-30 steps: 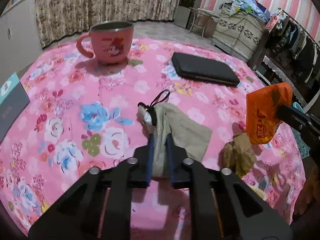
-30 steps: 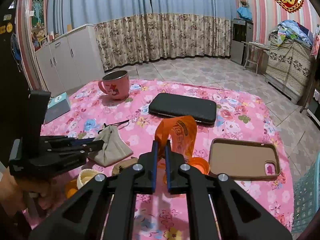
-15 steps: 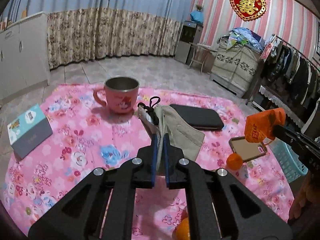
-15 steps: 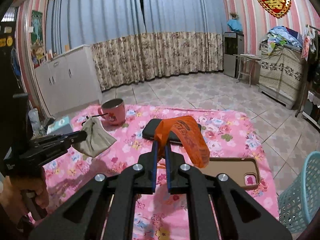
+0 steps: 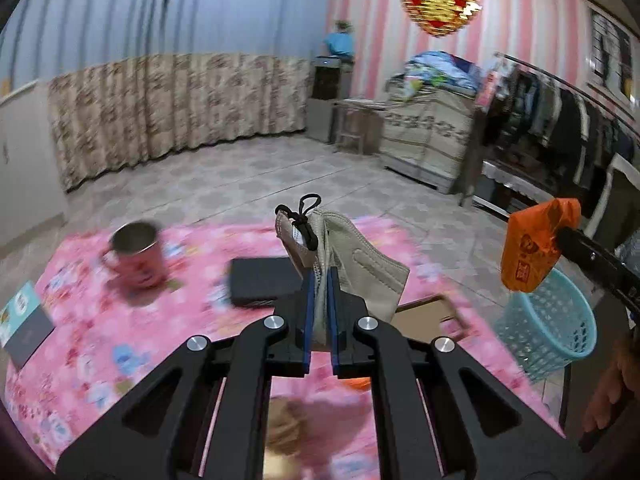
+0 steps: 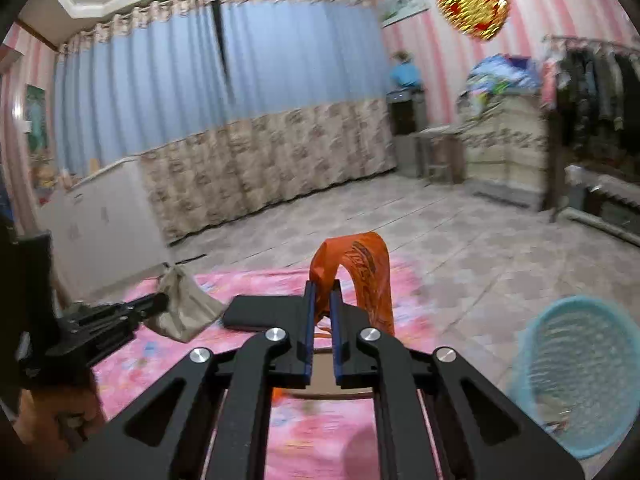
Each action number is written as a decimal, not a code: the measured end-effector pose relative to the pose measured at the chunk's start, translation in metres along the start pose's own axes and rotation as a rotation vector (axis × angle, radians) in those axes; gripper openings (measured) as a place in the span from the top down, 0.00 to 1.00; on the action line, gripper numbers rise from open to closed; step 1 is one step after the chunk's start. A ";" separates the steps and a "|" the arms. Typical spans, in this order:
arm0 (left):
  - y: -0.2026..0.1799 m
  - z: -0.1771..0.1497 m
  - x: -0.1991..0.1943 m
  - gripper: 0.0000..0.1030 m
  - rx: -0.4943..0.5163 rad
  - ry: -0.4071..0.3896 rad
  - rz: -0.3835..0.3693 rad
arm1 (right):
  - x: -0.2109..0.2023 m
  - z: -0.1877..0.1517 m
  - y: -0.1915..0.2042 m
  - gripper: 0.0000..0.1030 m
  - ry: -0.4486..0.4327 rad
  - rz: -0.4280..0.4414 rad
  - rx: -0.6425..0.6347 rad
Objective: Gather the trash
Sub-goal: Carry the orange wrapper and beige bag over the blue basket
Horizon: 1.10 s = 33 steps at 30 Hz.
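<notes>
My left gripper (image 5: 321, 276) is shut on a beige face mask (image 5: 352, 256) with black ear loops, held up above the pink flowered table (image 5: 100, 344). In the right wrist view that mask (image 6: 180, 308) hangs from the left gripper (image 6: 160, 300) at the left. My right gripper (image 6: 323, 288) is shut on an orange plastic wrapper (image 6: 360, 268) that arches above its fingers. The left wrist view shows the same wrapper (image 5: 532, 248) at the right, above a light blue mesh basket (image 5: 548, 328). The basket (image 6: 580, 376) stands on the floor right of the table.
On the table are a pink mug (image 5: 136, 256), a black case (image 5: 264, 280), a brown phone case (image 5: 432, 316), a teal box (image 5: 24, 328) at the left edge and orange bits (image 5: 358, 382) near the front. A hand (image 5: 612, 388) shows at the right. Tiled floor lies beyond.
Both grippers have risen off the table with the mask and the wrapper still held, and swung right. The blue basket has come into view of both cameras.
</notes>
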<state>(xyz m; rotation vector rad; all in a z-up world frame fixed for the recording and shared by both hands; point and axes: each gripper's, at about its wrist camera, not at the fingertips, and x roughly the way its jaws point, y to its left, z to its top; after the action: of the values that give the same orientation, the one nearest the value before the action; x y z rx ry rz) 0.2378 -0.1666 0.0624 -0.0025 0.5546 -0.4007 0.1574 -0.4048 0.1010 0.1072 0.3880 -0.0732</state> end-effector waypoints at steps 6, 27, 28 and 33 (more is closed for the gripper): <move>-0.104 0.022 0.025 0.95 0.113 -0.017 -0.097 | -0.023 -0.005 -0.071 0.93 0.009 -0.215 -0.008; -0.280 0.018 0.082 0.95 0.222 0.027 -0.335 | -0.047 -0.035 -0.206 0.93 0.033 -0.349 0.189; -0.282 0.017 0.081 0.95 0.224 0.026 -0.336 | -0.048 -0.035 -0.206 0.93 0.034 -0.350 0.188; -0.294 0.014 0.079 0.95 0.233 0.032 -0.347 | -0.049 -0.035 -0.210 0.93 0.039 -0.361 0.197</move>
<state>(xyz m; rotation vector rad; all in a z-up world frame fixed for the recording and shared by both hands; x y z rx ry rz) 0.1970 -0.4688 0.0658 0.1333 0.5371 -0.8037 0.0802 -0.6065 0.0684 0.2329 0.4351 -0.4665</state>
